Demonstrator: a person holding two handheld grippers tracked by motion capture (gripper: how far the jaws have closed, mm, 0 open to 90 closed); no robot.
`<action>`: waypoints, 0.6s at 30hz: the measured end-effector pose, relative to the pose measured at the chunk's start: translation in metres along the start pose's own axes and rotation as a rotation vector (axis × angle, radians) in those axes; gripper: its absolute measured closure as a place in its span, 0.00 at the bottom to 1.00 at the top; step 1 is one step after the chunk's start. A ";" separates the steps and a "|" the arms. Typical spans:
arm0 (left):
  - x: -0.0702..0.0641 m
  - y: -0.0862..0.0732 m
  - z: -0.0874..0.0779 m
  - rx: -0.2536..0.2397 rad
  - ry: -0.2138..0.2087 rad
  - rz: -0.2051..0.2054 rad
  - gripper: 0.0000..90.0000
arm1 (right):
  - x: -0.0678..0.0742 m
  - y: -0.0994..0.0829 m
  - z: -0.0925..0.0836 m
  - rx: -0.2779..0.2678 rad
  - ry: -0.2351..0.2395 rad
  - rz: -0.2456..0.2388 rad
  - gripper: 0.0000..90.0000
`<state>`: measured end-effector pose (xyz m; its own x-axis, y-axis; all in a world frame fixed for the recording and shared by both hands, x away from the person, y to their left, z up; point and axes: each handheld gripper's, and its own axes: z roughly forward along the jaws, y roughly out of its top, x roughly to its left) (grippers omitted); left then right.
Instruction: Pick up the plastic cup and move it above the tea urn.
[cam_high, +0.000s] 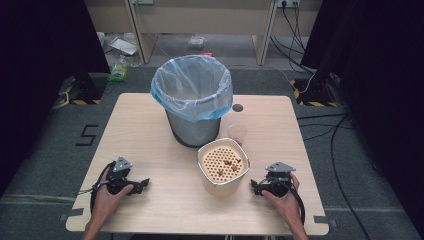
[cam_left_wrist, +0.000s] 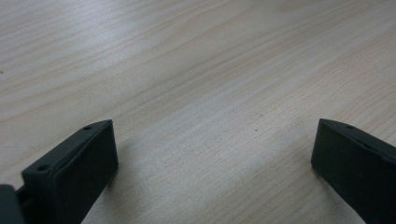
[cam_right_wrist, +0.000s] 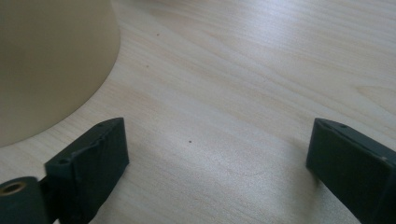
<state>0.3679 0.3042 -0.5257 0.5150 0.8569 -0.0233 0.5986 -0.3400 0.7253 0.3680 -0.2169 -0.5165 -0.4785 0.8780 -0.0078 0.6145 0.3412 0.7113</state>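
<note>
High view: both my hand-held grippers, left (cam_high: 141, 184) and right (cam_high: 256, 186), rest wide open on worktop (cam_high: 150, 130). Strainer bowl (cam_high: 223, 170) just beside right one, untouched; scraps undumped, bin (cam_high: 192, 100) beyond.

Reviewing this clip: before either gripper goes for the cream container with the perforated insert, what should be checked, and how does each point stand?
1. Right gripper jaws open with nothing between them: ok.
2. Left gripper jaws open with nothing between them: ok.
3. Cream container upright on the table: ok.
4. Red pieces resting on its perforated insert: ok.
5. Lined bin upright behind the container with its mouth open: ok.
6. Clear cup apart from the container: cannot tell.
</note>
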 end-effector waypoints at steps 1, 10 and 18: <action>0.000 0.000 0.000 0.000 0.000 0.000 0.00 | -0.001 0.000 -0.001 -0.008 0.002 -0.005 0.17; 0.000 0.000 0.000 0.000 0.000 0.000 0.00 | -0.009 0.012 -0.013 -0.066 -0.031 -0.016 0.21; 0.000 0.000 0.000 0.000 0.000 0.000 0.00 | -0.021 0.046 -0.021 -0.119 -0.038 -0.004 0.29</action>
<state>0.3679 0.3042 -0.5257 0.5151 0.8568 -0.0234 0.5985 -0.3400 0.7254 0.3929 -0.2273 -0.4689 -0.4552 0.8896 -0.0361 0.5326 0.3046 0.7896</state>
